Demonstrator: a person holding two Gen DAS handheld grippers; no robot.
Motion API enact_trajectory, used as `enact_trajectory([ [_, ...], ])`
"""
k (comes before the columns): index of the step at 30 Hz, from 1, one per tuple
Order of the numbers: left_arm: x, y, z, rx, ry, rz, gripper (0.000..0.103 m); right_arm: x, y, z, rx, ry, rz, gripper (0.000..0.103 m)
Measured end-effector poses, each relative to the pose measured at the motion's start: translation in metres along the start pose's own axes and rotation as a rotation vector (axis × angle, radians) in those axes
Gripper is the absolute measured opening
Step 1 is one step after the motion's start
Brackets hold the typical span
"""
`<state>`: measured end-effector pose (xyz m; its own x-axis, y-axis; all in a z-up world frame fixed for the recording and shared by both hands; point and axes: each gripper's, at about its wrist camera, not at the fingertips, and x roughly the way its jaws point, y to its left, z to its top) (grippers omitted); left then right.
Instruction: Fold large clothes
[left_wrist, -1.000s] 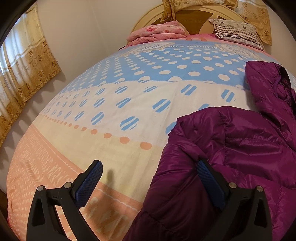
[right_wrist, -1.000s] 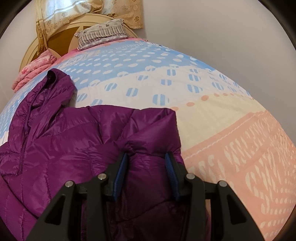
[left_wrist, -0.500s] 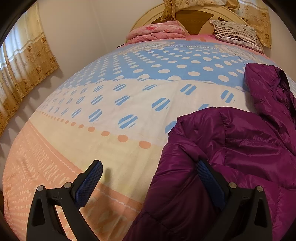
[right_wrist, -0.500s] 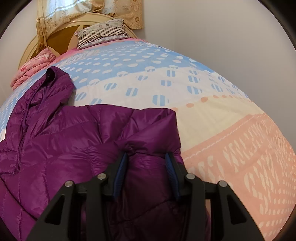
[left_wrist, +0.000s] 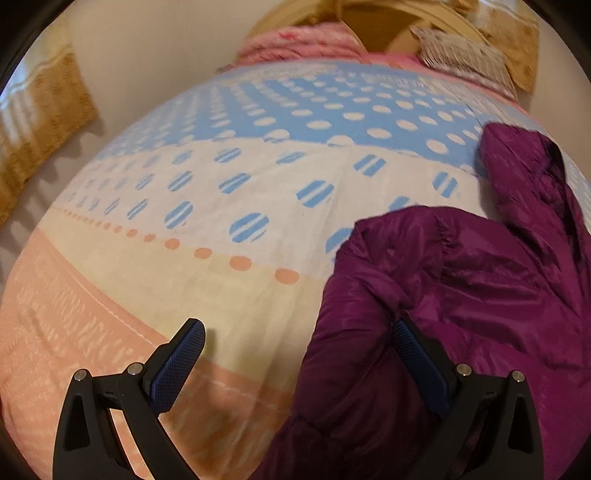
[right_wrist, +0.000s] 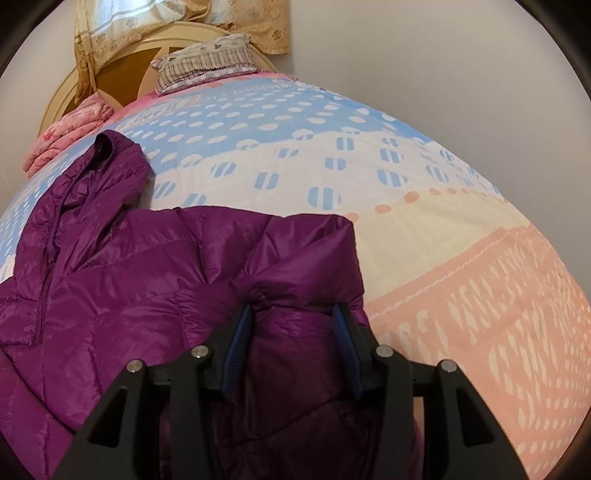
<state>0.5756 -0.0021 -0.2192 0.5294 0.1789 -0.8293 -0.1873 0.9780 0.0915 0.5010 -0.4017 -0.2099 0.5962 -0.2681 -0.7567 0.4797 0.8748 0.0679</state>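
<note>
Left and right wrist views, mid-fold. I am working on a purple quilted down jacket (right_wrist: 122, 295) that is lying on the patterned bedspread (left_wrist: 240, 206), hood (right_wrist: 110, 162) pointing toward the headboard (right_wrist: 122, 70) and a striped pillow (right_wrist: 207, 62). I am holding the right gripper (right_wrist: 293, 332) with its jaws partly closed around a raised ridge of the jacket's near panel; the blue pads are pressing on both sides of that fold, so I judge the cloth to be gripped, though loosely. I am keeping the left gripper (left_wrist: 299, 354) wide apart and holding nothing: its left finger is hovering over bare bedspread, its right finger is lying against the jacket's edge, which is bunching between the two. The left view is blurring, so fine detail there is uncertain.

To do this step well, I am judging that the left jaws need to close on the matching edge before any lift, so both corners travel level; slippery padded fabric is likely to slide from a shallow pinch, so a deep bite suits it, and a slow carry toward the hood is keeping the crease straight
</note>
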Motion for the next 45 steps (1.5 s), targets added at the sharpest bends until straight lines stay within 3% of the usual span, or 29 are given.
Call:
enact_trajectory([
  [2, -0.019, 0.003, 0.010, 0.007, -0.034, -0.039, 0.102, -0.006, -0.004, 0.008, 0.005, 0.024, 0.052, 0.060],
  [5, -0.047, -0.003, 0.036, 0.016, -0.131, -0.094, 0.102, -0.025, -0.001, 0.029, 0.007, -0.023, 0.114, 0.075],
  [9, -0.050, -0.042, 0.078, 0.084, -0.158, -0.180, 0.102, -0.022, 0.027, 0.072, -0.055, -0.047, 0.189, 0.075],
  [14, -0.023, -0.095, 0.119, 0.145, -0.153, -0.213, 0.102, 0.013, 0.072, 0.113, -0.137, -0.043, 0.258, 0.075],
  [17, 0.002, -0.117, 0.143, 0.153, -0.140, -0.196, 0.102, 0.039, 0.093, 0.130, -0.160, -0.035, 0.268, 0.075],
  [22, 0.039, -0.136, 0.169, 0.097, -0.094, -0.256, 0.102, 0.074, 0.117, 0.150, -0.199, -0.022, 0.300, 0.075],
  [24, 0.054, -0.146, 0.171, 0.104, -0.066, -0.277, 0.101, 0.093, 0.123, 0.156, -0.195, 0.024, 0.328, 0.075],
  [26, 0.063, -0.154, 0.165, 0.129, -0.054, -0.288, 0.086, 0.107, 0.129, 0.159, -0.199, 0.058, 0.350, 0.072],
  [27, 0.072, -0.161, 0.161, 0.151, -0.023, -0.317, 0.067, 0.113, 0.131, 0.158, -0.209, 0.080, 0.362, 0.067],
  [28, 0.078, -0.165, 0.159, 0.165, 0.005, -0.342, 0.046, 0.120, 0.136, 0.155, -0.230, 0.115, 0.378, 0.054],
  [29, 0.080, -0.168, 0.156, 0.176, 0.013, -0.367, 0.041, 0.123, 0.140, 0.152, -0.254, 0.131, 0.380, 0.043],
  [30, 0.075, -0.169, 0.153, 0.186, -0.024, -0.365, 0.025, 0.122, 0.145, 0.148, -0.303, 0.111, 0.347, 0.038],
  [31, 0.072, -0.172, 0.152, 0.205, -0.041, -0.378, 0.001, 0.118, 0.148, 0.145, -0.342, 0.093, 0.331, 0.015],
  [32, 0.069, -0.174, 0.152, 0.223, -0.037, -0.390, 0.001, 0.113, 0.147, 0.144, -0.348, 0.091, 0.346, 0.009],
  [34, 0.054, -0.169, 0.153, 0.217, -0.071, -0.393, 0.001, 0.099, 0.142, 0.143, -0.356, 0.049, 0.329, 0.007],
  [39, -0.002, -0.148, 0.151, 0.224, -0.163, -0.445, 0.001, 0.048, 0.119, 0.136, -0.353, -0.057, 0.350, 0.006],
  [45, -0.067, -0.115, 0.117, 0.229, -0.283, -0.499, 0.001, -0.019, 0.097, 0.110, -0.353, -0.178, 0.366, 0.006],
])
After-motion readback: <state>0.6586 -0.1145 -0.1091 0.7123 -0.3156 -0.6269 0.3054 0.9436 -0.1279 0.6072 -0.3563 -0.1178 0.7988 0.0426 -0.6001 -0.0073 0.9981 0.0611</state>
